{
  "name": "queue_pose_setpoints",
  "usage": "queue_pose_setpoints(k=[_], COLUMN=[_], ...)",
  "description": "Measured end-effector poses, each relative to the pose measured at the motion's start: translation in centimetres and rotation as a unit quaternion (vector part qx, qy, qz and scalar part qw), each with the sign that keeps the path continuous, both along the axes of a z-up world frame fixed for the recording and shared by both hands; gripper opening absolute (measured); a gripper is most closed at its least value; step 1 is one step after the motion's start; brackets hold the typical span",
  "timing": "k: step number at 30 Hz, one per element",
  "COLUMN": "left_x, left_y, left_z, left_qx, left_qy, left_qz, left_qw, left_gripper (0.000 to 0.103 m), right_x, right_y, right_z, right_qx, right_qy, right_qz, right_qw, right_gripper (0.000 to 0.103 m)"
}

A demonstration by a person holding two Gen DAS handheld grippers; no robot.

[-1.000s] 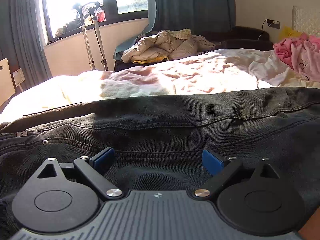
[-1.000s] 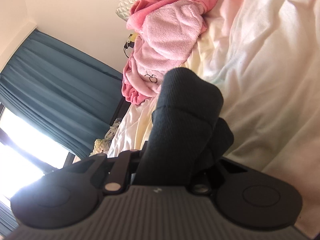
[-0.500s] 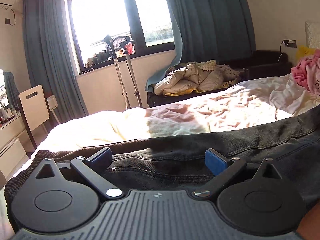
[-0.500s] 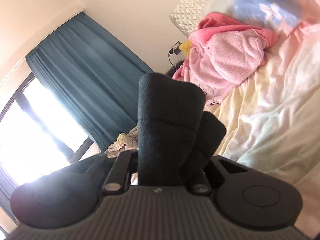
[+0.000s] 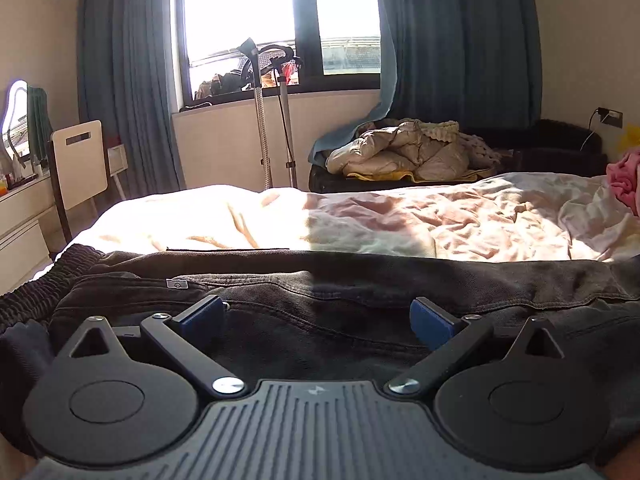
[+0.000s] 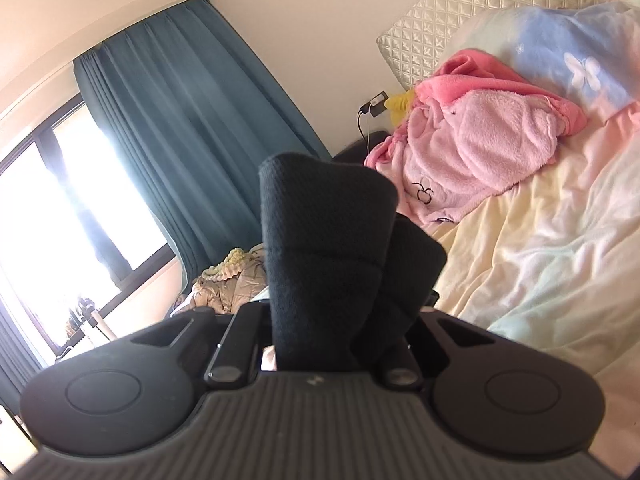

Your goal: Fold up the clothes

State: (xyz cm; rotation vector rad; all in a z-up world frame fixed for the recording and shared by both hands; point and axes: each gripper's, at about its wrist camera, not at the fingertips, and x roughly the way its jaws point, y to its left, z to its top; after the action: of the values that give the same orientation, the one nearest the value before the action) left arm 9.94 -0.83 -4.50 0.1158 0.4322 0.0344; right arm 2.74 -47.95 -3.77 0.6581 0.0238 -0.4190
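While the dark trousers lay spread across the near side of the bed, waistband toward the left, the following stood on record.

Item, left tongs: spread wide, blue pads apart, hovering just over the denim near a pocket seam; nothing between them.

Item, right tongs: pressed nearly together, pinching a folded bunch of dark ribbed cloth that stood up from the grip, raised clear of the bed. Whether that cloth belonged to the trousers could not be told from either view.

Item, surroundings: pink fleece garment heaped by the pillow; beige padded jacket on a low dark couch beyond the bed; blue curtains; white chair at left.

Handling note, by judgement: the step appeared to be carrying a held end over for a fold. It would go best with the right grip kept firm, the cloth lifted high enough to clear wrinkles, and the left tongs pinning or taking the opposite edge so the crease fell straight along the seam.

Markings: a small metal tab on the trousers, too small to read; a cartoon outline on the pink fleece; no legible writing.
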Motion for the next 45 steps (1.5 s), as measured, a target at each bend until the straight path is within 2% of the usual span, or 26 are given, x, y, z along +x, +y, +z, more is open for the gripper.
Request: queue_pose_setpoints(k=[8,16,19,21,24,27,31,33,35,38,40,42,45], left_x=[-0.3,-0.9,-1.3,-1.2,-2.1,-3.6,-5.5,-5.5,-5.3,-4.9,-4.7,-4.5,-4.4], left_y=[0.0,0.8,1.7,3.0,6.1,8.8,11.2,11.8,12.3,12.5,12.4,12.3,12.3], left_z=[0.5,1.9,2.7,3.7,5.9,7.7,8.2,7.7,7.1,6.5,6.4,6.2,5.8], left_qx=[-0.002,-0.018,-0.029,-0.057,-0.135,-0.163,-0.157,-0.161,-0.169,-0.181,-0.174,-0.170,-0.167], left_qy=[-0.019,-0.035,-0.044,-0.029,-0.031,-0.063,-0.106,-0.108,-0.104,-0.098,-0.097,-0.100,-0.101], left_qz=[0.003,0.013,0.024,0.029,0.022,0.052,0.079,0.089,0.096,0.090,0.091,0.094,0.095], left_qw=[0.9998,0.9992,0.9983,0.9975,0.9901,0.9832,0.9787,0.9770,0.9754,0.9745,0.9757,0.9758,0.9762], left_gripper=[0.100,0.100,0.100,0.100,0.100,0.102,0.103,0.103,0.103,0.103,0.103,0.103,0.103], right_x=[1.6,3.5,4.4,5.3,7.0,8.2,9.3,9.9,10.0,9.4,9.1,8.7,8.6], right_y=[3.7,7.5,10.6,13.7,18.7,23.9,31.2,34.8,37.2,39.1,39.9,41.2,42.3], right_z=[2.4,4.6,5.4,5.8,5.7,5.0,2.8,1.1,-0.7,-2.1,-2.3,-2.7,-3.9], right_qx=[-0.084,-0.121,-0.142,-0.161,-0.207,-0.247,-0.292,-0.308,-0.295,-0.280,-0.291,-0.316,-0.319], right_qy=[-0.008,-0.015,-0.023,-0.025,-0.021,-0.015,0.010,0.034,0.059,0.069,0.070,0.075,0.094], right_qz=[0.043,0.072,0.092,0.114,0.160,0.210,0.287,0.330,0.357,0.369,0.377,0.387,0.402], right_qw=[0.996,0.990,0.985,0.980,0.965,0.946,0.912,0.892,0.884,0.884,0.876,0.863,0.853], right_gripper=[0.014,0.014,0.014,0.014,0.014,0.014,0.014,0.014,0.014,0.015,0.015,0.015,0.019])
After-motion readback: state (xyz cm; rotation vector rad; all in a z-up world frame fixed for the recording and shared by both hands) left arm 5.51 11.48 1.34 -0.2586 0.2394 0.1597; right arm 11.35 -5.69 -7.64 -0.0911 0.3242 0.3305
